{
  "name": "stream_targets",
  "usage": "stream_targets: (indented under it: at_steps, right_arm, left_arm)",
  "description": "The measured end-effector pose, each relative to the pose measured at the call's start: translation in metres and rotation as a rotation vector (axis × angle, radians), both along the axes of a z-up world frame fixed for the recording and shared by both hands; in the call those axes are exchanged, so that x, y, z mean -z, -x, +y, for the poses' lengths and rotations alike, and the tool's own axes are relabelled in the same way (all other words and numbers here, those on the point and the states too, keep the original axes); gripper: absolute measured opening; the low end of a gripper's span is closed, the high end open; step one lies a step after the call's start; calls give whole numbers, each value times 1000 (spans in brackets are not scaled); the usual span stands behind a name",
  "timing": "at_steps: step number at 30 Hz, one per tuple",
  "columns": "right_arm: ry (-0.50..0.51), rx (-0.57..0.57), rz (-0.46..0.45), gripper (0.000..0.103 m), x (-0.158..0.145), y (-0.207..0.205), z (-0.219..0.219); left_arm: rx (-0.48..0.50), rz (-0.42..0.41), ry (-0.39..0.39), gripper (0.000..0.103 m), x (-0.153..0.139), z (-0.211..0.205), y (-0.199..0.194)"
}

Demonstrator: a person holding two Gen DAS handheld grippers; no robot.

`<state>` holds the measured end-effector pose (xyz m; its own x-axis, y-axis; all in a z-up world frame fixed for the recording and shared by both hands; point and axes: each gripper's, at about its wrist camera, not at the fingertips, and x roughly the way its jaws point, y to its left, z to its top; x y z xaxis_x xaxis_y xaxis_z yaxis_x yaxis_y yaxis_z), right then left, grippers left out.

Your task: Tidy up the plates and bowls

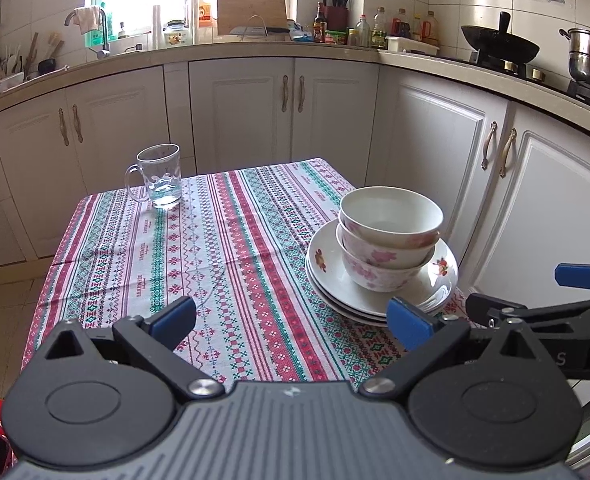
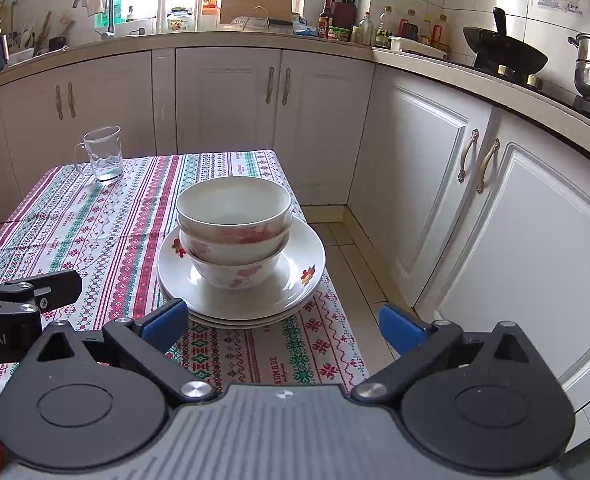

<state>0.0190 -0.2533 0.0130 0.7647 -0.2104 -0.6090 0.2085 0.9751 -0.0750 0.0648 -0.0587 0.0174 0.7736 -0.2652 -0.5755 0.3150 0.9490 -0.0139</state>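
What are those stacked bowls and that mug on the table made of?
The bowls look like glazed ceramic: opaque white, glossy, with printed pink flowers. The mug seems clear glass, since the cabinet shows through it, though clear plastic can't be ruled out.

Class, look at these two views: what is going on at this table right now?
A person holds a hand-held gripper in each hand at the near edge of a table with a patterned tablecloth. The left hand-held gripper and the right hand-held gripper are both open and hold nothing. The dishes are already gathered: three nested bowls sit on a stack of plates near the table's right edge. A glass mug stands apart at the far left corner.
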Motion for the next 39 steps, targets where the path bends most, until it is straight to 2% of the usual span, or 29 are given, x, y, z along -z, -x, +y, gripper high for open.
stream_targets:
  at_steps: [39]
  right_arm:
    - [17,20,-8,103,-4,2,1]
  left_arm:
    - [-18,5,-3,101,-1,-1,0]
